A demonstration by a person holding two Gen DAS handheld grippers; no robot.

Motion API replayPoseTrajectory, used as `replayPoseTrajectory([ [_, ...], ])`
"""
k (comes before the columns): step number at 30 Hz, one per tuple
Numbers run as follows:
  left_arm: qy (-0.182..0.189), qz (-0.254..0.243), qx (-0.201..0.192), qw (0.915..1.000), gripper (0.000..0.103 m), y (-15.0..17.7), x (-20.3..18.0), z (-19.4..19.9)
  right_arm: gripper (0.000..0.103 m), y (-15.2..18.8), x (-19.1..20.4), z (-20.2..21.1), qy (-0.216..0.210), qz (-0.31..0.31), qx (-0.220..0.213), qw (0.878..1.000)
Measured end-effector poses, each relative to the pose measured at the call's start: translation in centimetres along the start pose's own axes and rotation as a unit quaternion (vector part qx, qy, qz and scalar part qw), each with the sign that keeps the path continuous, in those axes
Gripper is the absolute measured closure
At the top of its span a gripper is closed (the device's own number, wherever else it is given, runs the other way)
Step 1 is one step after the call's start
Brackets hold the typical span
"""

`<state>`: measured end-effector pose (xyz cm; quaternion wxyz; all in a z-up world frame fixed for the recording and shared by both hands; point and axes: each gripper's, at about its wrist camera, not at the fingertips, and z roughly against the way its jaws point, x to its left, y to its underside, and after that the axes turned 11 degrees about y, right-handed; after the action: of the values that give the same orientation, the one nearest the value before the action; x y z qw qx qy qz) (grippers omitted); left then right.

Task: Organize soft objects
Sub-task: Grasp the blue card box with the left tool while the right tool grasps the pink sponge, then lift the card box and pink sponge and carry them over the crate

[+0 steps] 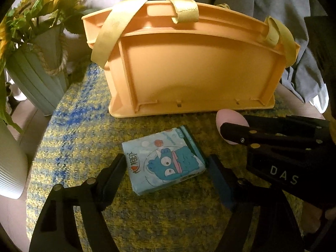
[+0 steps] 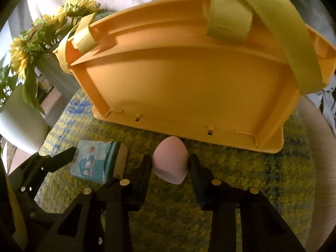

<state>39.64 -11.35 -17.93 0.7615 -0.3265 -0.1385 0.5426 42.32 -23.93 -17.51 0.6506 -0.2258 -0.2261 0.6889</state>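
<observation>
A light-blue tissue pack [image 1: 166, 157] with a blue cartoon face lies flat on the yellow-blue mat [image 1: 79, 130]. My left gripper [image 1: 166, 163] straddles it. Its fingers [image 1: 117, 168] stand close against the pack's two sides without squeezing it, so the gripper is open. To the right, a pink egg-shaped sponge [image 2: 170, 163] rests on the mat just in front of the orange basket [image 2: 189, 88]. My right gripper [image 2: 170, 164] has closed on the sponge, one pad at each flank. In the left wrist view the sponge [image 1: 226, 117] is half hidden behind the right gripper's finger.
The orange plastic basket [image 1: 199, 69] with yellow straps [image 1: 111, 29] stands behind both objects. A pale green vase with sunflowers [image 1: 35, 79] and a white ribbed pot [image 1: 10, 172] sit at the left edge. A person in grey clothing [image 1: 273, 4] is behind the basket.
</observation>
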Motion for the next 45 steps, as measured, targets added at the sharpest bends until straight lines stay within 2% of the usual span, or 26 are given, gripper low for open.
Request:
replayPoseTrajectory([
  [18,-0.002,0.005,-0.033,0.9994,0.027,-0.7,0.1,3.4,0.067,0.6,-0.7,4.0,0.031,-0.02,-0.034,0.999],
  [35,0.007,0.003,-0.103,0.9947,0.027,-1.7,-0.1,9.8,0.067,1.4,-0.4,11.3,0.066,-0.019,-0.1,0.993],
  [45,0.013,-0.012,-0.144,0.9894,0.027,-2.4,-0.6,13.7,0.067,1.6,0.4,15.0,0.07,-0.02,-0.137,0.988],
])
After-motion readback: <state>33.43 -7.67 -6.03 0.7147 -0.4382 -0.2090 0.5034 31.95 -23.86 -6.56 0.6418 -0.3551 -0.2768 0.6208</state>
